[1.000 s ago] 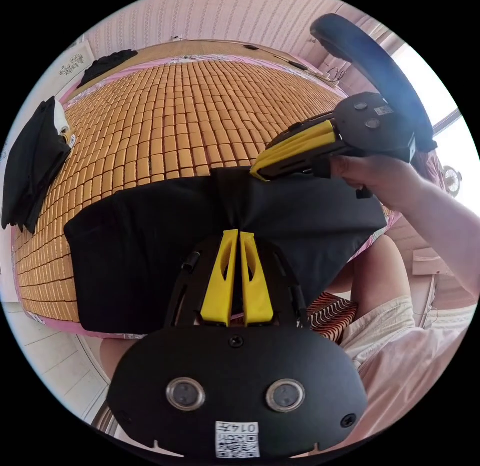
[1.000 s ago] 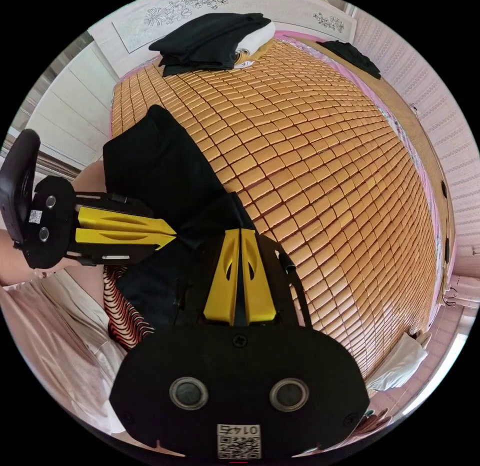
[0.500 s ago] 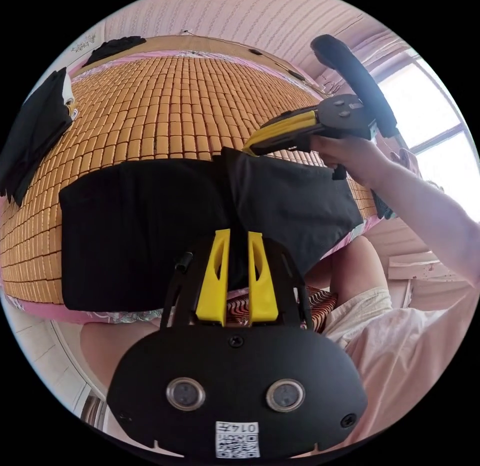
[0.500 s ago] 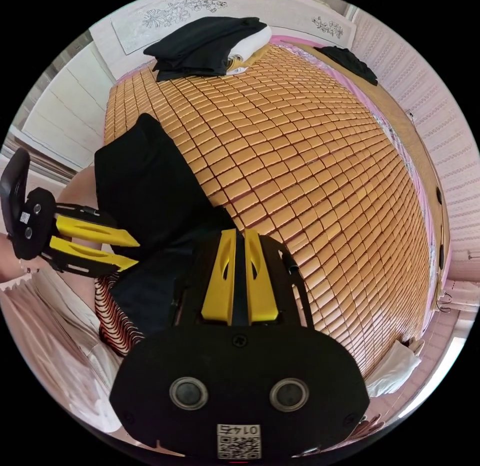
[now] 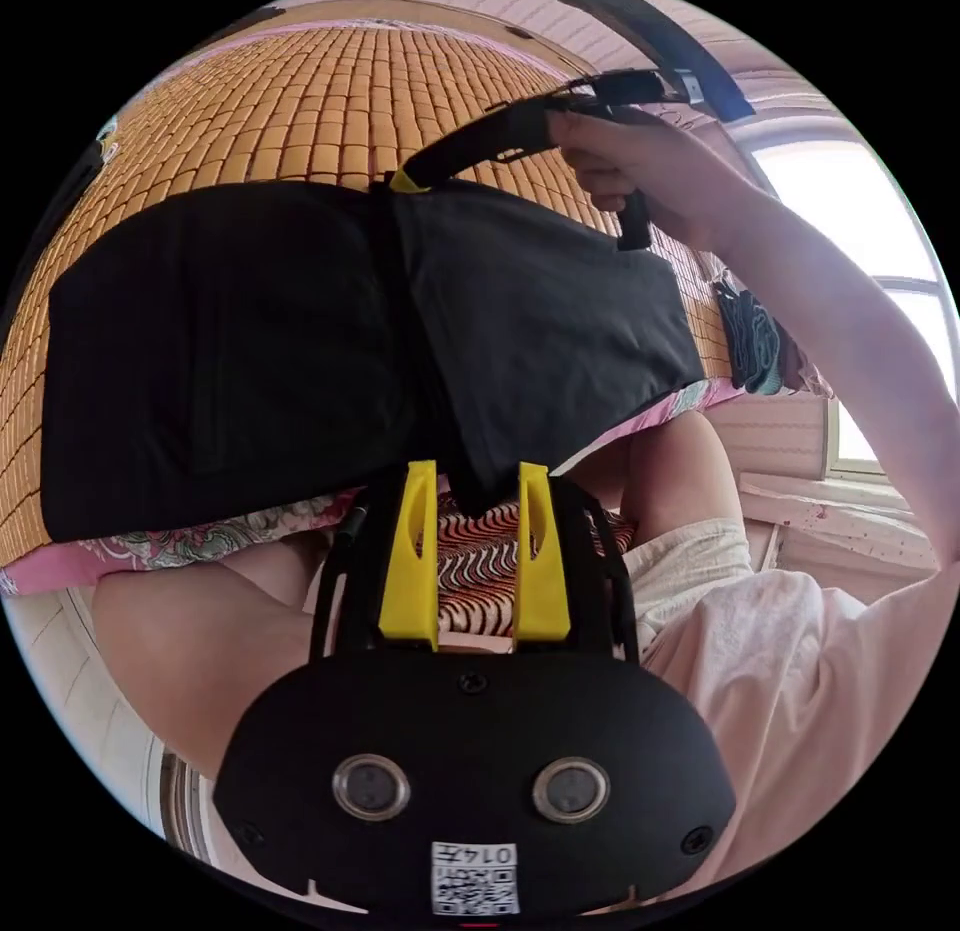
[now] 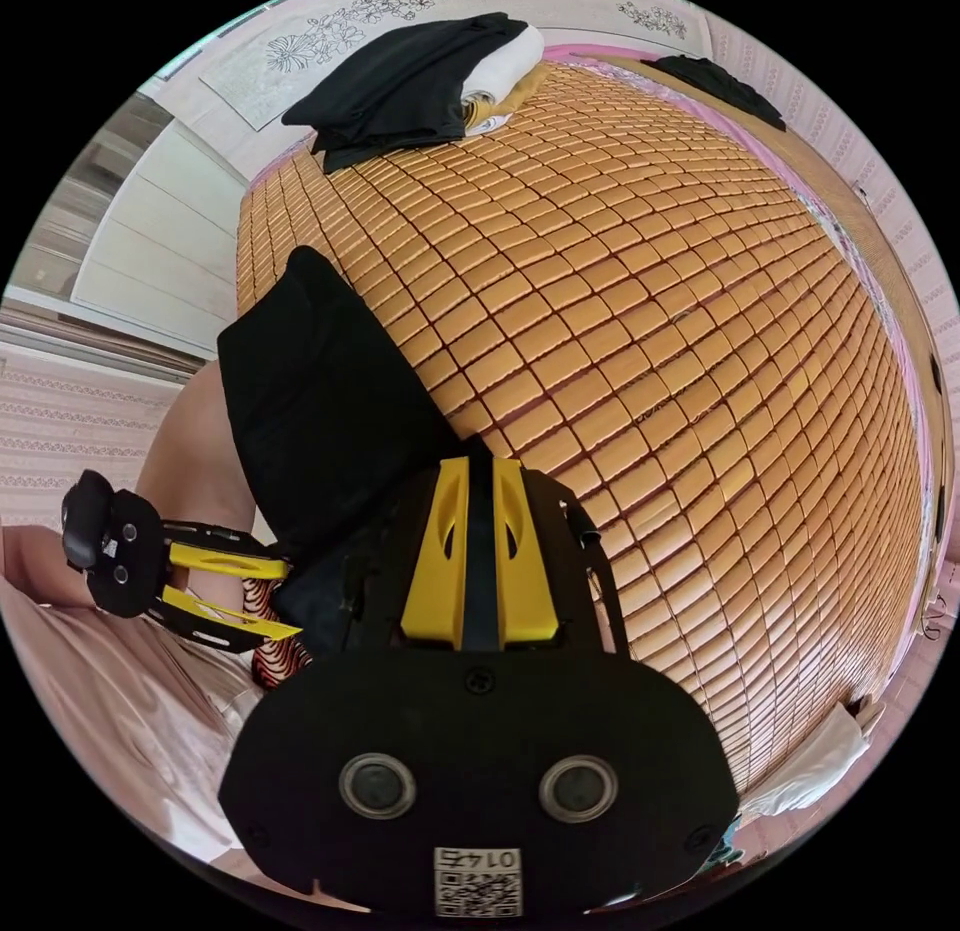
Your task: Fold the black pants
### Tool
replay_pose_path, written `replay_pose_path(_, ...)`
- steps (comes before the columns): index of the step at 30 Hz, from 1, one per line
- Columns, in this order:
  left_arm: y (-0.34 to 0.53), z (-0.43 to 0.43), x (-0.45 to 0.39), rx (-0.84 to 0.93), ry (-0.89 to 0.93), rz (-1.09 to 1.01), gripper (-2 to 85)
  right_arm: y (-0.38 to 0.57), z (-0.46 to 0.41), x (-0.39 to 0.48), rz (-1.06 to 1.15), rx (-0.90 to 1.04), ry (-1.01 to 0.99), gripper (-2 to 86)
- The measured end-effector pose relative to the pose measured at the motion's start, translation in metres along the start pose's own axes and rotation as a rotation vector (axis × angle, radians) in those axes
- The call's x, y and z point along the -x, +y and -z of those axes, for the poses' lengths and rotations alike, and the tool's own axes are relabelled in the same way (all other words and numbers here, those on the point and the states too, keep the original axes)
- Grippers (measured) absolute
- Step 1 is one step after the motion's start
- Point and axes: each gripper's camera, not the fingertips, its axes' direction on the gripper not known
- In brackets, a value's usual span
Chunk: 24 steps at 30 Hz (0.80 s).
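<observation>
The black pants [image 5: 220,351] lie folded across the near edge of a bamboo-tile mat [image 5: 330,101], one flap [image 5: 550,301] angled toward the person. My left gripper [image 5: 475,471] is open just off the bed edge. A hanging corner of the pants reaches between its tips, and neither jaw presses it. In the right gripper view the left gripper [image 6: 290,601] also stands open. My right gripper [image 6: 480,466], held by a hand, rests at the pants' far edge [image 5: 400,183]. Its jaws stand slightly apart, with black cloth [image 6: 320,411] showing in the gap.
A stack of black clothes with a white piece [image 6: 420,71] sits at the mat's far corner, another dark garment [image 6: 715,81] beyond it. The person's legs, pale shorts [image 5: 690,571] and a wavy-patterned seat [image 5: 480,561] are close below the left gripper. White cloth [image 6: 810,761] lies off the mat.
My left gripper has opened, let go of the pants and drawn back off the bed edge. The right gripper's jaws have parted a little. The pants have settled flatter on the mat.
</observation>
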Motion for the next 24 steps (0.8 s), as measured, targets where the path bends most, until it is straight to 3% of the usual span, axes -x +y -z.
replay_pose_path(5,0.004,0.005,-0.002,0.009,-0.015,-0.07,2.0,0.018,0.008,-0.006,0.004,-0.048,-0.002,-0.1)
replay_pose_path(16,0.034,0.033,0.002,-0.096,0.006,-0.139,0.0,0.055,0.045,-0.012,0.042,-0.213,-0.05,3.8)
replay_pose_path(20,0.037,0.021,0.016,-0.056,0.02,-0.067,0.0,0.042,0.021,-0.009,0.052,-0.093,-0.003,8.3)
replay_pose_path(24,0.038,0.02,0.021,-0.037,0.046,-0.055,0.0,0.04,-0.005,-0.001,0.094,0.006,0.04,6.4)
